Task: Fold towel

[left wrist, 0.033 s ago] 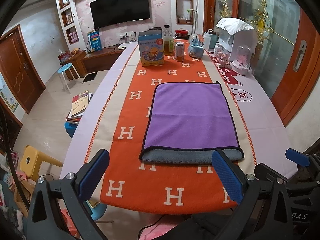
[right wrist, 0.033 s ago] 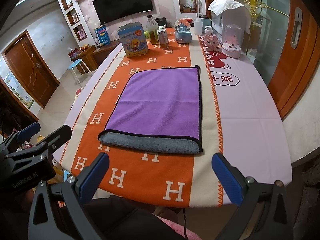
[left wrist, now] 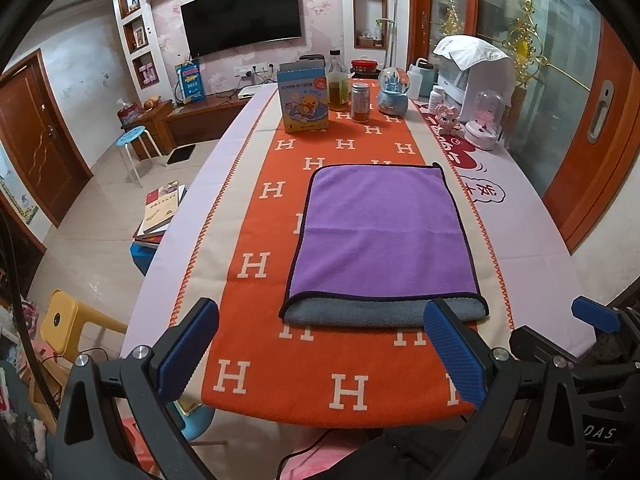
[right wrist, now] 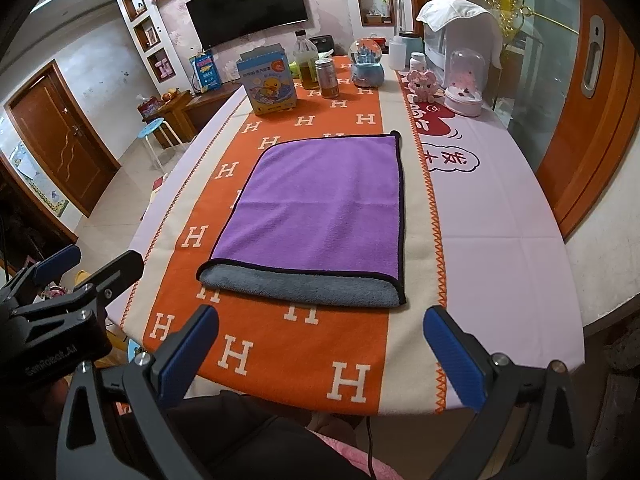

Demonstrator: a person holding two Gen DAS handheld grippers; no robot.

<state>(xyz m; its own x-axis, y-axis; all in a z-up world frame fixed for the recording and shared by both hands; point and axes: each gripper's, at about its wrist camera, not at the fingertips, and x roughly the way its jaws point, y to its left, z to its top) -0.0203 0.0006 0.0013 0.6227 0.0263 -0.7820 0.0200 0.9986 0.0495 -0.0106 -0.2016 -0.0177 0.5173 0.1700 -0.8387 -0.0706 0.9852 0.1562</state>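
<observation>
Table, covered in a pale lilac cloth, fills the middle of both views and runs from the bottom edge toward the upper centre. An orange runner patterned with white H letters lies lengthwise down it.

Towel: purple, dark-edged, lying flat on the runner at centre frame in both views. It is folded over once; the grey underside shows as a band along its lower edge, where the upper layer stops short of the lower one. No gripper touches it.

Left gripper: lower part of the left wrist view, blue-padded fingers spread wide, nothing between them, held over the bottom end of the runner below the towel. It also appears at the left edge of the right wrist view.

Right gripper: lower part of the right wrist view, fingers set wide apart and empty, likewise below the towel and clear of it.

Upper centre of frame, on the far end of the table: blue duck-printed box, bottle of amber liquid, small jar, snow globe. White appliance draped with a cloth stands at upper right.
</observation>
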